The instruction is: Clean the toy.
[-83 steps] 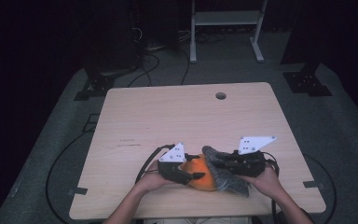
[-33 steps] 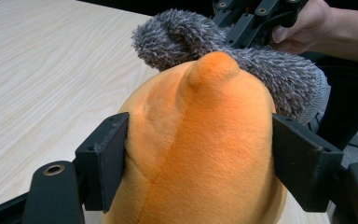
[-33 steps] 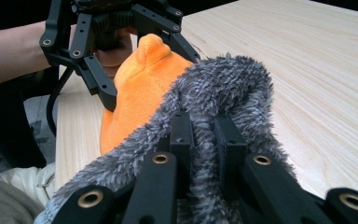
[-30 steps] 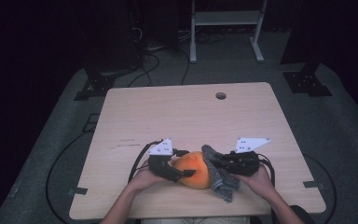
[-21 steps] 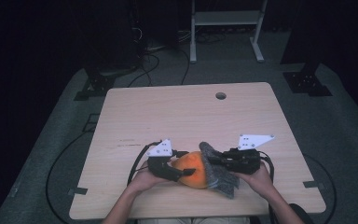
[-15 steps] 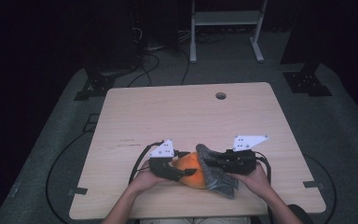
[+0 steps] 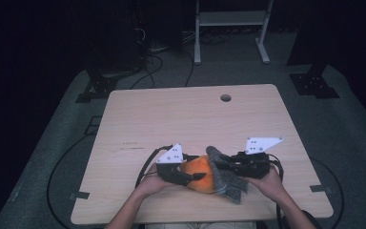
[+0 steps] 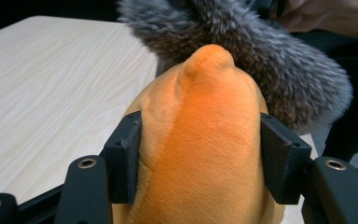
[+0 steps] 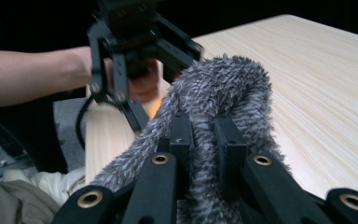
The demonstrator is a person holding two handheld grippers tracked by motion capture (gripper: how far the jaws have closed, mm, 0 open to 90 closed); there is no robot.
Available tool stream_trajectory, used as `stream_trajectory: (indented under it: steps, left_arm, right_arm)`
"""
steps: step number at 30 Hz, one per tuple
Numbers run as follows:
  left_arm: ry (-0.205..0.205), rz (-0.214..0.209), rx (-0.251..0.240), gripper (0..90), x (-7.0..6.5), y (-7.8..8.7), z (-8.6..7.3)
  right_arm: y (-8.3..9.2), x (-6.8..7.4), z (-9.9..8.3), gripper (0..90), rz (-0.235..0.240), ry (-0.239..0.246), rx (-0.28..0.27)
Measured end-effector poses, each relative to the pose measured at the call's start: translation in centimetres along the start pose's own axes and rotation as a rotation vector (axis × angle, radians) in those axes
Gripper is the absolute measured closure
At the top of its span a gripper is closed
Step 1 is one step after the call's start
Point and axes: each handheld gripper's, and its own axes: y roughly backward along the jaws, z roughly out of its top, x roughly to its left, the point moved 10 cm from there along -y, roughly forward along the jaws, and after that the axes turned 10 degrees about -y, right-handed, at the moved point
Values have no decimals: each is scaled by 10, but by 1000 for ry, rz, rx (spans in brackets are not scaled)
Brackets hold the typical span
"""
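Observation:
An orange plush toy [image 7: 199,172] lies near the table's front edge, partly under a grey furry cover [image 7: 228,180]. My left gripper [image 7: 195,177] comes at it from the left. In the left gripper view its jaws have just been closing, and both pads [image 8: 129,156] now press into the orange plush [image 8: 205,154], so the left gripper [image 8: 200,158] is shut on it. My right gripper [image 7: 218,164] reaches in from the right. In the right gripper view this gripper [image 9: 204,135] is shut on a fold of the grey fur [image 9: 223,88].
The light wooden table [image 7: 171,119] has a round cable hole [image 7: 225,98] near its far edge. Black cables [image 7: 145,167] trail from the grippers over the front edge. A white stand [image 7: 228,19] and dark equipment stand on the floor behind the table.
The left gripper's jaws have closed in on the orange plush. The right gripper has drawn the grey fur slightly to the left over the plush.

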Motion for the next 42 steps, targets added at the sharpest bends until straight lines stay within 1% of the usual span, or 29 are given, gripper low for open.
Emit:
stream_trajectory:
  steps: [1, 2, 3, 4, 5, 6, 8, 10, 14, 15, 16, 18, 20, 21, 23, 25, 27, 28, 29, 30, 31, 33, 35, 36, 37, 39, 40, 41, 42]
  left_arm:
    - [-2, 6, 11, 393, 0, 1, -1]
    - [8, 5, 4, 394, 1, 2, -2]
    - [8, 5, 4, 394, 1, 2, -2]
    - [18, 3, -4, 394, 1, 3, -3]
    - [17, 1, -1, 393, 0, 3, -4]
    - [14, 1, -1, 393, 0, 2, -3]
    - [7, 0, 2, 394, -1, 1, -2]
    - [7, 1, 4, 396, 0, 0, 0]
    - [6, 6, 2, 407, 1, -1, 4]
    - [6, 6, 2, 412, 1, -1, 4]
    - [10, 9, -10, 419, 1, 0, 7]
    - [9, 20, -11, 428, 2, -1, 9]
    - [-3, 34, 0, 437, 2, -4, 10]
    - [-2, 29, -1, 442, 2, -5, 11]
    - [1, 28, -2, 445, 3, -6, 13]
    - [7, 26, 3, 447, 4, -5, 13]
    - [15, 37, 9, 450, 6, -3, 13]
    - [22, 43, 4, 455, 7, -1, 13]
    - [26, 42, -5, 461, 8, 1, 13]
    - [26, 42, -5, 463, 8, 1, 13]
    - [33, 41, -7, 464, 9, 5, 12]
    - [34, 39, -3, 463, 10, 4, 11]
    - [36, 38, 0, 463, 10, 3, 10]
    - [36, 38, 0, 463, 10, 3, 10]
    - [46, 39, -1, 463, 11, 3, 11]
    - [51, 40, 1, 462, 12, 3, 11]
    - [51, 40, 1, 462, 12, 3, 11]
    - [59, 45, -6, 462, 13, 4, 13]
    - [59, 45, -6, 462, 13, 4, 13]
  right_arm:
    - [-9, 2, 2, 790, 1, 19, 14]
    - [-11, 1, 1, 791, 2, 10, 11]
    - [-12, -1, 0, 792, 10, -11, 2]
    - [-12, -1, 0, 792, 10, -11, 2]
    - [-12, -6, -6, 793, -1, -26, 1]
    - [-11, -6, -9, 794, -1, -34, 0]
    - [-9, -8, -14, 794, -2, -51, -5]
    - [-5, -11, -18, 794, -15, -62, 0]
    - [5, -24, -31, 794, -67, -74, 46]
    - [5, -24, -31, 794, -67, -74, 46]
    - [12, -27, -34, 794, -81, -80, 55]
    - [18, -24, -27, 795, -72, -79, 28]
    - [22, -16, -15, 795, -44, -71, -18]
    - [23, -8, -5, 795, -17, -60, -50]
    - [20, 0, 7, 795, -8, -27, -61]
    - [12, 4, 12, 795, -2, -7, -53]
    - [2, 3, 10, 795, -26, 14, -23]
    - [-1, 2, 9, 795, -32, 16, -23]
    - [-4, 1, 7, 795, -31, 3, -33]
    - [-4, 1, 7, 795, -31, 3, -33]
    - [-6, -3, 3, 796, -24, -26, -42]
    - [-7, -6, -3, 796, -32, -34, -32]
    - [-6, -10, -9, 796, -37, -53, -26]
    - [-6, -10, -9, 796, -37, -53, -26]
    - [-3, -16, -17, 796, -71, -57, 3]
    - [1, -20, -24, 796, -101, -56, 34]
    - [1, -20, -24, 796, -101, -56, 34]
    - [7, -23, -28, 796, -129, -51, 52]
    - [10, -23, -27, 796, -128, -57, 44]
